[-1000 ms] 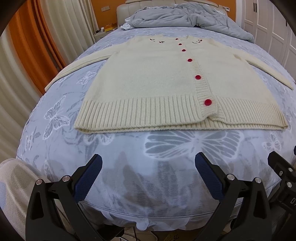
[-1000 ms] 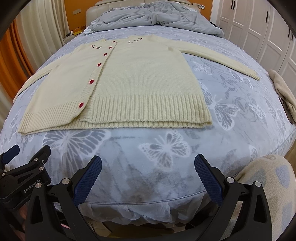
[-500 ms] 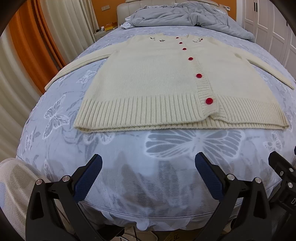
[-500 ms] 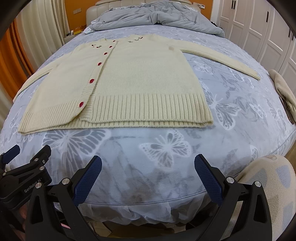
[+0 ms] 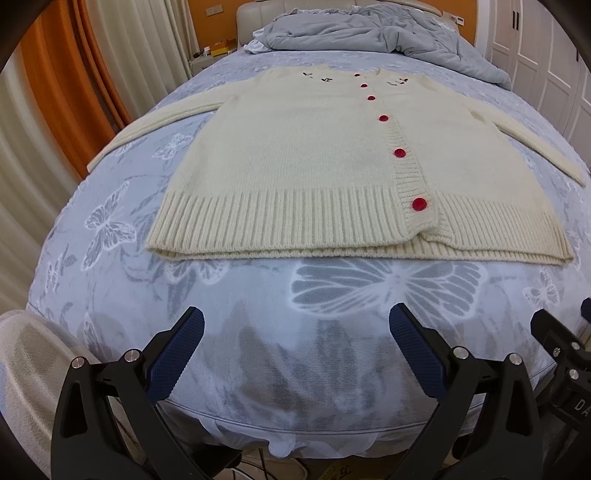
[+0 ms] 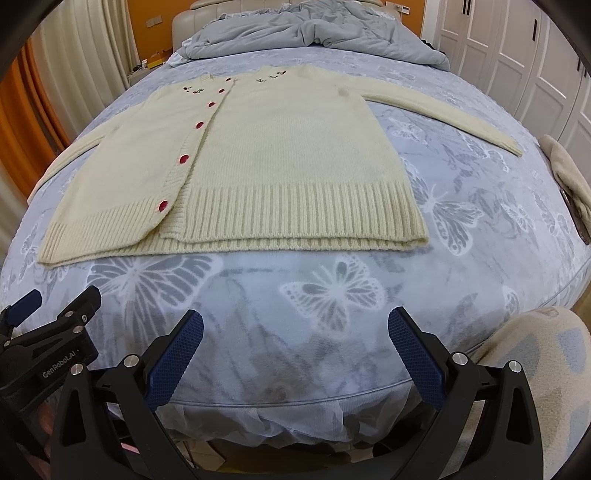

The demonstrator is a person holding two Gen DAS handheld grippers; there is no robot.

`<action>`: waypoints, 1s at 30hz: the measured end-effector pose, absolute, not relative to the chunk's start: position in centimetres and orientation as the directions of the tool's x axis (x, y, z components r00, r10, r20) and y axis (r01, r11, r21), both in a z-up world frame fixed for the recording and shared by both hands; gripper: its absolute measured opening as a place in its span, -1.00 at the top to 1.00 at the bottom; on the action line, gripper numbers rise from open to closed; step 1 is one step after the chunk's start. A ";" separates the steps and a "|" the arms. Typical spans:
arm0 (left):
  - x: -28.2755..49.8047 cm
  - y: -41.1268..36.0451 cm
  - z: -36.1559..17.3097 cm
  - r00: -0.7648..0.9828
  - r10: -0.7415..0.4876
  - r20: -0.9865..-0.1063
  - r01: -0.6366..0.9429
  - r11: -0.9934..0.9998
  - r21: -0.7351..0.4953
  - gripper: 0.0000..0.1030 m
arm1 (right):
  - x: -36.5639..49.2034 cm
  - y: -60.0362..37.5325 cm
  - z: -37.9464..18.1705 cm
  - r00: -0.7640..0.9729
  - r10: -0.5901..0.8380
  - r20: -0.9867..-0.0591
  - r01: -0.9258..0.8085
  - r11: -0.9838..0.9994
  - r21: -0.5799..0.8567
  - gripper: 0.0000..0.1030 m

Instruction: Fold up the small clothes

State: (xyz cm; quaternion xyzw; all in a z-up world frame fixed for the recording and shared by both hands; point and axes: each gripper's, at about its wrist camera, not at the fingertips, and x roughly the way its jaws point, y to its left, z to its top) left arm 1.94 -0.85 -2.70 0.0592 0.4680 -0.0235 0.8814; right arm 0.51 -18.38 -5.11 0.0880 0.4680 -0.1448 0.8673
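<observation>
Cardigan (image 5: 325, 162), cream knit with red buttons (image 5: 419, 204), lies spread flat and face up on the blue butterfly-print bedspread (image 5: 258, 295), filling the middle of both views. Its ribbed hem (image 5: 280, 221) runs across the frame well above the tongs in each picture, with a strip of bare bedspread between hem and fingertips. Both sleeves reach out sideways toward the frame edges.

The left gripper (image 5: 295, 350) sits at the bottom centre of its own view with its two blue-padded fingers (image 5: 177, 354) spread wide and nothing between them. It hangs over the near edge of the bed, apart from the garment. The right gripper (image 6: 295, 350) is likewise at the bottom centre of its view, its fingers (image 6: 417, 362) spread wide and empty, also clear of the hem.

In the right wrist view the left gripper's black body appears at the lower left. In the left wrist view part of the right gripper is cut off at the lower right edge.

A rumpled grey duvet (image 5: 369, 33) is heaped at the top of the frame beyond the collar. The small dark embroidery beside the neckline is too small to make out. A beige cloth (image 6: 569, 177) lies at the right edge of the right wrist view, partly cut off. The right sleeve's cuff runs out of the left wrist view at the right edge.
</observation>
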 end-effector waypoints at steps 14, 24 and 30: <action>6.0 1.0 1.4 0.579 -0.017 -0.815 0.053 0.998 0.017 -0.91 | 6.2 -31.5 -0.2 0.589 -0.144 -0.795 0.415 0.898 0.145 -0.90; 14.3 0.3 2.2 0.560 0.005 -0.829 -0.003 1.000 0.004 -0.91 | 14.8 -61.8 -4.5 0.554 -0.212 -0.805 0.760 0.523 0.386 -0.90; 18.1 -0.5 0.8 0.540 -0.001 -0.842 -0.008 1.000 -0.007 -0.91 | 17.9 -67.3 -7.5 0.596 -0.204 -0.777 0.779 0.382 0.497 0.20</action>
